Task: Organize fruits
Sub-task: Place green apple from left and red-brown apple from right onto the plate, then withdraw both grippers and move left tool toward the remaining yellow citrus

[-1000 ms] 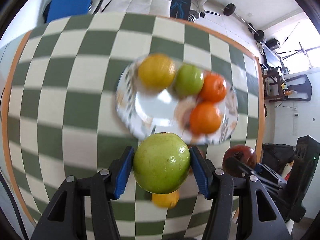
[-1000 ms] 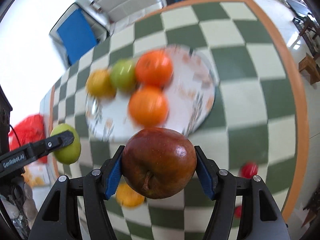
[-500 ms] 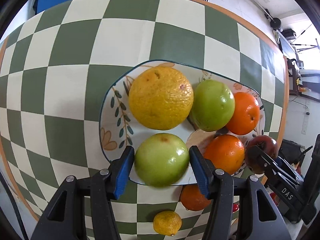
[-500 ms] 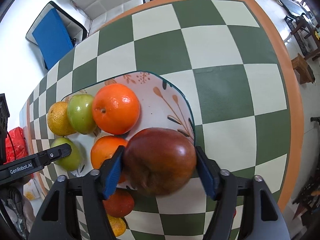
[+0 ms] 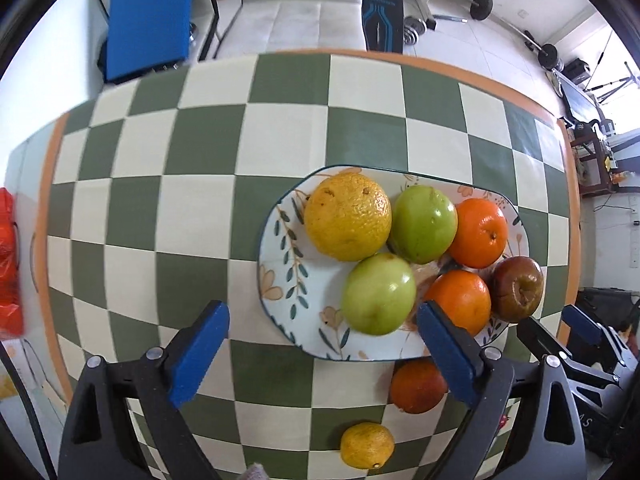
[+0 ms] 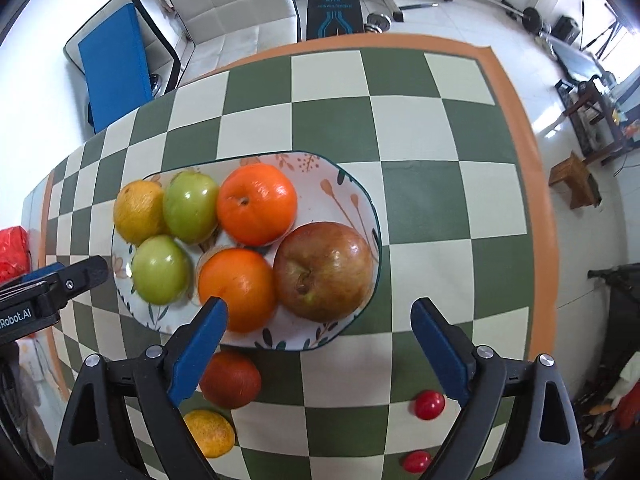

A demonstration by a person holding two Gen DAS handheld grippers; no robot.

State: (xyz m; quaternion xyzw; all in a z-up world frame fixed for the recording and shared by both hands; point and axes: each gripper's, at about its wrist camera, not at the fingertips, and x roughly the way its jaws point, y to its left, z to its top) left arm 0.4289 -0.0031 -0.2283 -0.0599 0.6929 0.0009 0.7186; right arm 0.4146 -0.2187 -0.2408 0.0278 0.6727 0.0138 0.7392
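Observation:
A floral oval plate [image 5: 280,256] [image 6: 352,200] on the checkered table holds several fruits: a yellow orange [image 5: 347,216] [image 6: 138,212], two green apples [image 5: 378,293] [image 5: 423,224] [image 6: 160,269] [image 6: 191,207], two oranges [image 5: 478,227] [image 5: 458,302] [image 6: 257,204] [image 6: 237,289] and a dark red apple [image 5: 518,289] [image 6: 323,271]. My left gripper [image 5: 322,350] is open, just short of the near green apple. My right gripper [image 6: 318,346] is open, just short of the red apple. Nothing is held.
Off the plate near the front lie a dark orange fruit [image 5: 418,385] [image 6: 230,378], a small yellow citrus [image 5: 367,445] [image 6: 209,433] and two small red fruits [image 6: 429,405] [image 6: 417,462]. A red bag [image 5: 8,264] sits at the left. Chairs and gym gear stand beyond the table.
Both grippers lowered their apples onto the plate, opened and drew back. The green apple now rests at the plate's front left, the red apple at its right.

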